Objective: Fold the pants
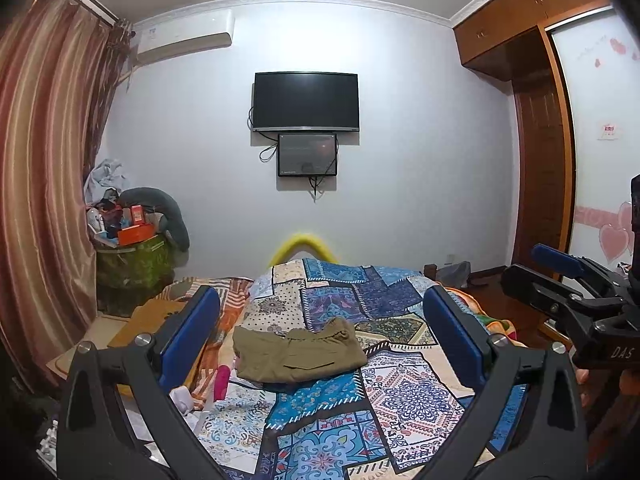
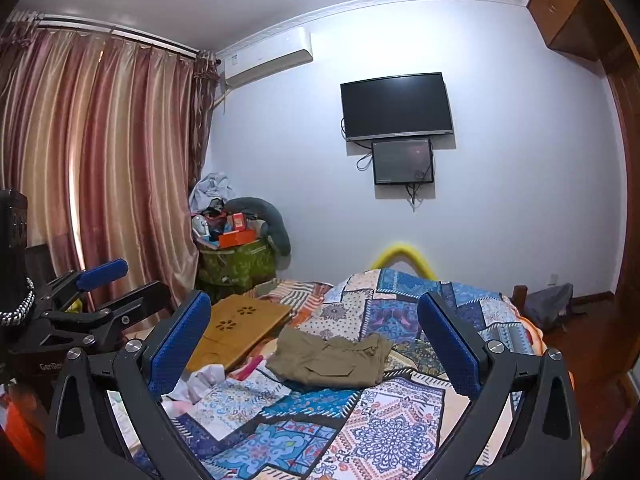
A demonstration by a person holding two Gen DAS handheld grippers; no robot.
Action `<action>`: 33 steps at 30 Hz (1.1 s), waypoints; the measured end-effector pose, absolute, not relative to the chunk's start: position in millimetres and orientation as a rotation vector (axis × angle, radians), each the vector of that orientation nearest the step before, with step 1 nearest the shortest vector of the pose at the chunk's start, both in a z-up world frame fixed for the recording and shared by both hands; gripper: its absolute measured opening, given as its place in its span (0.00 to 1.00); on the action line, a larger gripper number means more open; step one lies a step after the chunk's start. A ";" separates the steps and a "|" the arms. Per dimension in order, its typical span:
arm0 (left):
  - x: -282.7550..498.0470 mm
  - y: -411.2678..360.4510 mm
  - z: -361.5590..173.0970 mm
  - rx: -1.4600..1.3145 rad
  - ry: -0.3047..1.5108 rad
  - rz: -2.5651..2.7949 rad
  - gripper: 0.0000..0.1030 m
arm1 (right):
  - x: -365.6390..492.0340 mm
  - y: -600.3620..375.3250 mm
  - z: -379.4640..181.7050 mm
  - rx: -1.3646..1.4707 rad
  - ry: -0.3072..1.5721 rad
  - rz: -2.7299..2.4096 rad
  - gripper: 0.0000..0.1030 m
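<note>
Pants (image 1: 298, 354) lie folded in a compact olive bundle on the patchwork quilt (image 1: 404, 396), ahead of you. Your left gripper (image 1: 320, 336) hangs wide apart and empty above them; your right gripper (image 2: 316, 344) likewise.

One pair of olive pants (image 1: 298, 354), folded, dead ahead of both tools. Two grippers: left gripper (image 1: 320, 340), right gripper (image 2: 316, 344), four blue pads in all. Two dark screens on the wall beyond: television (image 1: 306, 101), smaller monitor (image 1: 307, 155). One wooden lap desk (image 2: 240, 330) ahead-left.
</note>
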State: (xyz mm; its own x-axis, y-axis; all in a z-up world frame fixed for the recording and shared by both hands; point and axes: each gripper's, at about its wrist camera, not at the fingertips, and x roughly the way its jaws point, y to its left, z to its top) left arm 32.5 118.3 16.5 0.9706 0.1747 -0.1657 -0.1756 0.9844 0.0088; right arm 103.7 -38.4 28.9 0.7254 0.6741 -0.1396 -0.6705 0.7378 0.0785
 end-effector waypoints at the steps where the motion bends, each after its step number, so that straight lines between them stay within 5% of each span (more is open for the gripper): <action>1: 32.8 118.5 16.6 -0.006 0.167 0.177 1.00 | 103.7 -38.5 29.2 0.023 0.162 0.740 1.00; 33: 36.8 123.5 11.5 -0.025 0.199 0.143 1.00 | 103.1 -35.4 30.3 0.023 0.175 0.740 1.00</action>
